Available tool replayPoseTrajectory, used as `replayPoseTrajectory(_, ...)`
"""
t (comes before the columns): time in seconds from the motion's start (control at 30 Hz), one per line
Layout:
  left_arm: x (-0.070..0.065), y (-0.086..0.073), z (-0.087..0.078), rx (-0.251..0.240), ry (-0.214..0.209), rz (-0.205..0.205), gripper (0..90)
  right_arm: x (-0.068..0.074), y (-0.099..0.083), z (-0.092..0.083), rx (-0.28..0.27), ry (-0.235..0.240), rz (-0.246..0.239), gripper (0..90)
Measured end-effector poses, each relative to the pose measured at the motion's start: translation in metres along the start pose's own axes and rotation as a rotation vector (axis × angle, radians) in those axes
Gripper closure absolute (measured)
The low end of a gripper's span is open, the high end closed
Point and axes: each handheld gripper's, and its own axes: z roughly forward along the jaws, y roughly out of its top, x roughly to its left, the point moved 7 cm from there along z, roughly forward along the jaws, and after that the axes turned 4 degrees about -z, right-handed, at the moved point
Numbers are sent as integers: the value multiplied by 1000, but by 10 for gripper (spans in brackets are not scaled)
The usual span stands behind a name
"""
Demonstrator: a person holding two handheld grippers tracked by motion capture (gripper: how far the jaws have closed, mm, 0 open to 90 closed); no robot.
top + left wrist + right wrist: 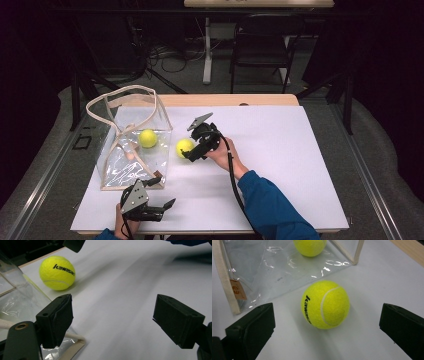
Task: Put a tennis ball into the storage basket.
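Observation:
A yellow tennis ball [184,147] lies on the white table sheet [270,160], just right of a clear plastic bag [131,150] with beige trim and handles. A second tennis ball [147,138] rests inside the bag. My right gripper [190,154] is open and low over the table, its jaws on either side of the loose ball [325,304] without touching it. The bagged ball [310,247] sits beyond it, behind the clear wall [262,270]. My left gripper [164,192] is open and empty beside the bag's front corner [75,346], with the loose ball [57,273] farther ahead.
The sheet covers a wooden table whose far edge [225,100] shows. The right half of the sheet is bare. Beyond the table stand a dark folding chair [262,47] and a white desk leg [206,50], with cables on the floor.

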Motion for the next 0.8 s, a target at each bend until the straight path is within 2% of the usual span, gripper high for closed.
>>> replayPoseTrajectory(0.33,-1,0,1,2,-2,-4,161,0,-1,11,24,-6,-3,0)
replayPoseTrajectory(0.5,0,-1,1,9,-10,-5,161,1,-1,16,39,-16,-22,0)
replayPoseTrajectory(0.8,0,0,0,5,-6,5,161,1,-2,28,47,-6,-12,0)
